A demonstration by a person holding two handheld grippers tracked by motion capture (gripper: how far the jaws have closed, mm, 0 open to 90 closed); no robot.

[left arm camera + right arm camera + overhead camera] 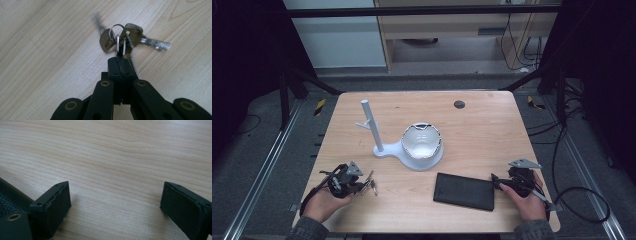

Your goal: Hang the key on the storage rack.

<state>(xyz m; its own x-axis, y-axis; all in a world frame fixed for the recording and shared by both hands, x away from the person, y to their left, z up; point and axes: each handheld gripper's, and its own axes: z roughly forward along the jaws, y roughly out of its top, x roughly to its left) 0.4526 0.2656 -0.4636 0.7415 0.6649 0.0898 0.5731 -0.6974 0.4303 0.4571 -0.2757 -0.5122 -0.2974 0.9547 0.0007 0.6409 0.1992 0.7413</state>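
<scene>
The left gripper (120, 56), jaws pinched on the ring of a bunch of keys (125, 37) low over the wooden table (482, 130), has yet to carry them, probably to the white stand (409, 147), while the right gripper (115, 202) waits spread beside a black wallet (464, 191).

One bunch of keys (130, 41) here, three keys that I can count on its rings, a fourth blurred. One black wallet (465, 191). One white stand (412, 147) with a single post. Two grippers on one bench (482, 130).
</scene>
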